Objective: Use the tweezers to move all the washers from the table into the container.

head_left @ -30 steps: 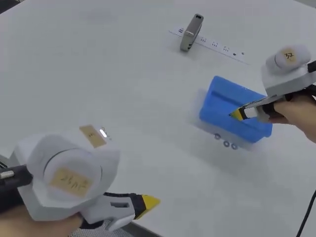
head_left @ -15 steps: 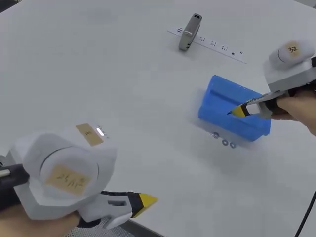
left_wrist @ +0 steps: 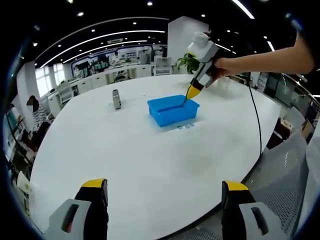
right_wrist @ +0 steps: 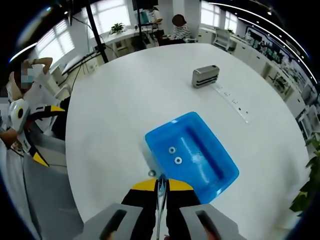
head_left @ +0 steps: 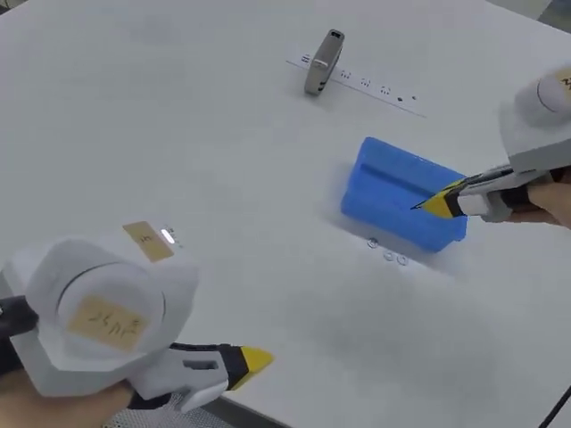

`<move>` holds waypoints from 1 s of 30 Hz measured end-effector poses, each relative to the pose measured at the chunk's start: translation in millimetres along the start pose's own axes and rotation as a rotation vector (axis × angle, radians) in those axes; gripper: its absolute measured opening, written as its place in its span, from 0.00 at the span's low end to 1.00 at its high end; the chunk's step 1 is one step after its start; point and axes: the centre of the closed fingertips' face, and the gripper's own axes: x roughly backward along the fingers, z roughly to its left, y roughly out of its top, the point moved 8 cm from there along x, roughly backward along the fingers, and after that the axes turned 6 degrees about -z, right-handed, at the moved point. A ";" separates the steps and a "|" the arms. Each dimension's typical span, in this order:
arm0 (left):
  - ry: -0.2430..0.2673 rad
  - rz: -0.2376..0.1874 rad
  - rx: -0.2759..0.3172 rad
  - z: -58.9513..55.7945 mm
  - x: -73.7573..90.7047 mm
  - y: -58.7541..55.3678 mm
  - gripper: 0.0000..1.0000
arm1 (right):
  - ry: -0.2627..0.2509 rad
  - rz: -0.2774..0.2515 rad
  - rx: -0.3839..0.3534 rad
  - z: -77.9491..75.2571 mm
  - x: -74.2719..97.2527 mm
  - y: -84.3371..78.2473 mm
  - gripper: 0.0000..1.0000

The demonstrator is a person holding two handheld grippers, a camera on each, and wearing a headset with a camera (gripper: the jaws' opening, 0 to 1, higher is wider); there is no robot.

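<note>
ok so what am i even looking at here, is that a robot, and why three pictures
There is no robot here: a person holds a two-jaw gripper in each hand. One picture comes from a headset camera looking down at the table. The two round ones come from a camera riding on each gripper.

The left gripper hangs open near the table edge and holds nothing. The right gripper is shut on tweezers, whose tip is at the blue container.

Two washers lie inside the container. Three more lie on the table by its near wall.

Further back are a power strip and a grey box.
</note>
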 end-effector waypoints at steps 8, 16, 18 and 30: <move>-0.009 -0.004 -0.017 -6.3 2.4 1.0 0.96 | 0.051 0.071 0.022 36.3 0.5 -28.4 0.01; -0.019 -0.001 -0.030 -8.8 3.8 1.2 0.96 | 0.101 0.167 0.048 61.6 -21.6 -52.4 0.01; -0.022 0.004 -0.038 -8.9 3.7 1.0 0.96 | 0.099 0.204 0.066 64.1 -27.2 -56.3 0.01; -0.018 0.020 -0.023 -7.5 1.6 -0.5 0.96 | 0.131 0.276 0.119 66.9 -45.6 -56.3 0.02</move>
